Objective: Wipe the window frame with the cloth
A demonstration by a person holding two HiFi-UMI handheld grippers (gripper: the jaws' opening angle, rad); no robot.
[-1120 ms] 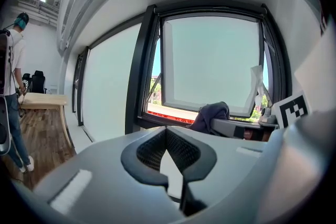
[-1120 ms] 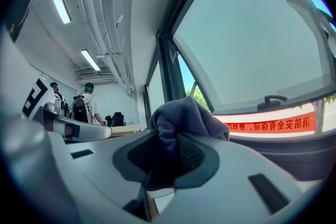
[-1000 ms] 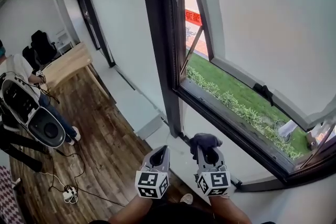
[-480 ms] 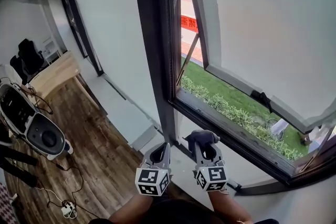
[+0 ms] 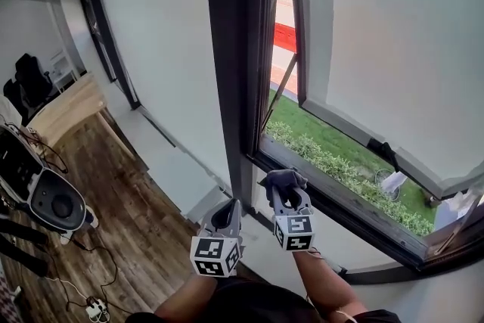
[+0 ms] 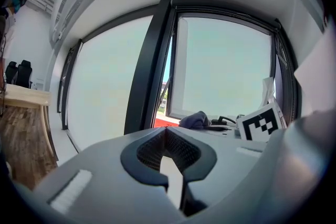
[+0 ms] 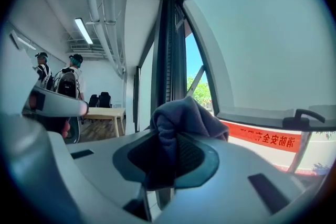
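My right gripper [image 5: 286,190] [image 7: 175,139] is shut on a dark grey cloth [image 5: 283,178] [image 7: 185,116], which bunches out above its jaws. The cloth is close to the lower left corner of the dark window frame [image 5: 229,64] [image 7: 169,55], just below the bottom rail [image 5: 333,197]; whether it touches is unclear. My left gripper [image 5: 228,210] [image 6: 167,134] is shut on nothing, lower and to the left of the right one. The left gripper view also catches the cloth [image 6: 193,119] and the frame [image 6: 149,65].
The window sash [image 5: 393,49] is swung outward, with a black handle [image 5: 385,150] [image 7: 304,115] on its lower edge. White wall [image 5: 181,163] lies below the frame. A wooden desk [image 5: 64,108], floor equipment [image 5: 47,199] and cables [image 5: 94,305] are at the left. Two people [image 7: 68,80] stand behind.
My right gripper has risen with the cloth toward the frame's lower corner. The left gripper has stayed low. The view has turned toward the window, and the person at the left has left it.
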